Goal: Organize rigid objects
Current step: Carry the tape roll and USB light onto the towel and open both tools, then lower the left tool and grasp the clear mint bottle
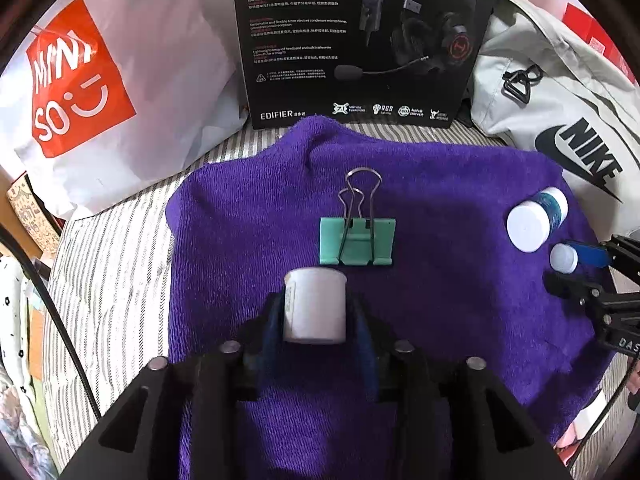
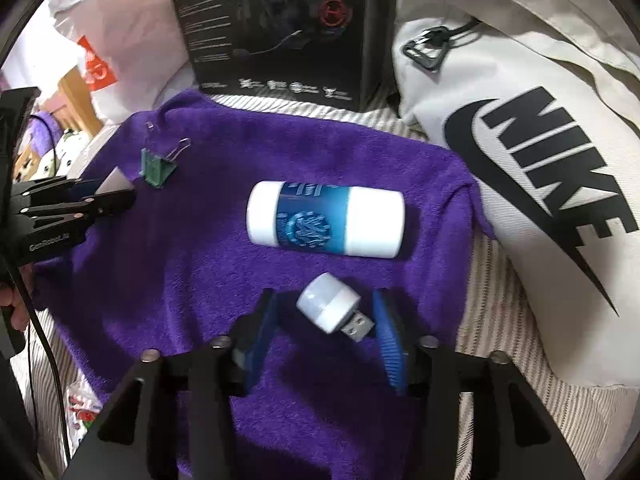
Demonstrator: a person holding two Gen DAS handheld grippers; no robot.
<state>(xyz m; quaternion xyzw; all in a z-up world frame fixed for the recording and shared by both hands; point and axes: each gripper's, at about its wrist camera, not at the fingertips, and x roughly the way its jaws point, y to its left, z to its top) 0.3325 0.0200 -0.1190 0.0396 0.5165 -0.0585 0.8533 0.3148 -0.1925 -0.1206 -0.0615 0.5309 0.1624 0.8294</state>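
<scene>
We count four small rigid things on one purple towel (image 1: 440, 280) spread over a striped bed (image 1: 112, 280). Our left tongs (image 1: 314, 308) are clenched on one white cylinder (image 1: 315, 304), near the towel's middle. Just beyond it lies one green binder clip (image 1: 357, 240), flat, its wire handles pointing toward the towel's far edge. Our right tongs (image 2: 324, 312) stand released, their blue fingers (image 2: 390, 344) on either side of one white USB light (image 2: 332, 304); we cannot tell whether either finger touches it. Just past that, near the towel's right edge, one blue-and-white bottle (image 2: 325, 219) lies on its side. Behind the towel stand one headset box (image 1: 360, 40), one white shopping bag (image 1: 100, 80) and one Nike bag (image 2: 520, 160).
</scene>
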